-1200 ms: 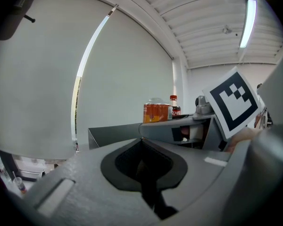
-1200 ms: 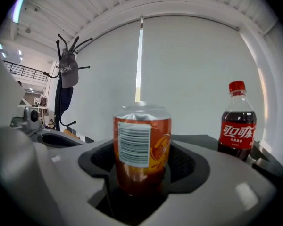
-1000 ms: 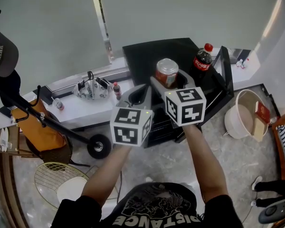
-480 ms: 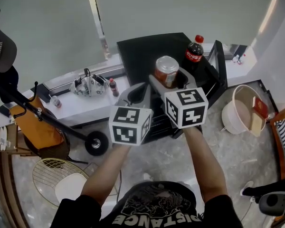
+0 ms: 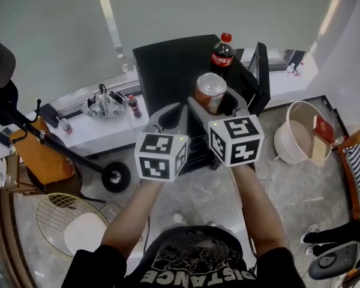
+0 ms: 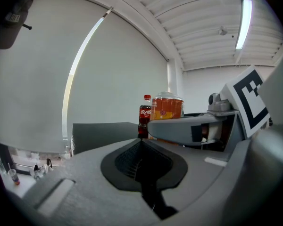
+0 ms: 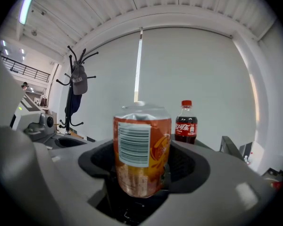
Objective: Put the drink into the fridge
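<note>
My right gripper [image 5: 211, 102] [image 7: 144, 173] is shut on an orange drink cup [image 5: 210, 92] [image 7: 142, 149] with a foil lid, held upright. Beside it on the left, my left gripper [image 5: 173, 117] [image 6: 144, 161] is shut with nothing in it. Both hover in front of a small black fridge [image 5: 168, 65] [image 6: 101, 133]; its door [image 5: 260, 77] stands open to the right. A cola bottle [image 5: 221, 51] [image 7: 186, 122] [image 6: 145, 116] stands on the fridge's top at its back right corner.
A white ledge [image 5: 102, 131] left of the fridge carries small bottles and a tool. A coat stand [image 5: 24, 131] with a cap is at far left, a wire basket [image 5: 66, 224] below it. A white bucket [image 5: 297, 140] sits on the floor at right.
The fridge and cola bottle have shifted up and left in the head view as the person moves. Both grippers keep their pose, the cup still held.
</note>
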`<state>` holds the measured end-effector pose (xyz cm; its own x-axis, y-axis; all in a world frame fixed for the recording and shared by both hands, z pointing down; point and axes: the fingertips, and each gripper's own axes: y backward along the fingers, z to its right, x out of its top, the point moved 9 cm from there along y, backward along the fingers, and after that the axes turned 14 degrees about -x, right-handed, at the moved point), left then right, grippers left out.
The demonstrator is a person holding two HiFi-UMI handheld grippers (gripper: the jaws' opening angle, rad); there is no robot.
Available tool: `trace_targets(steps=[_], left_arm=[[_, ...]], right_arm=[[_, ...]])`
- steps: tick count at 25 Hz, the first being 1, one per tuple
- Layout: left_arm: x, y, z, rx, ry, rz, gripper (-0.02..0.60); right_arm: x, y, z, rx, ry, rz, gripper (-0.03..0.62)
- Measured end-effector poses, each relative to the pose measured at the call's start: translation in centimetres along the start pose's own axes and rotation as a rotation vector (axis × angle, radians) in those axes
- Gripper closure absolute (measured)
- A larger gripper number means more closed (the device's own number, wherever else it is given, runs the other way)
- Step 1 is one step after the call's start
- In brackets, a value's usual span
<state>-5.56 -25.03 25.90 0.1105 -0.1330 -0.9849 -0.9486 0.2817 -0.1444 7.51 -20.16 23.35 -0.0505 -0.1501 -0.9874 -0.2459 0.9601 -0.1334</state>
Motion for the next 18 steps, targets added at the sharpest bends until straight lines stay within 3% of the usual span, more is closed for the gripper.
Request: trace_targets(steps=[13,18], left_arm=[[-1.6,-3.9,8.6,0.033,0.03,0.02,0.577],[-2.7,-5.0,11.4,0.082,0.063,0.047,0.577]], right_arm=[[-3.5,5.7,7.5,0.042,0.013,0.012,0.264],[-5.2,7.5,9.9,0.076,0.01,0.014,0.264]])
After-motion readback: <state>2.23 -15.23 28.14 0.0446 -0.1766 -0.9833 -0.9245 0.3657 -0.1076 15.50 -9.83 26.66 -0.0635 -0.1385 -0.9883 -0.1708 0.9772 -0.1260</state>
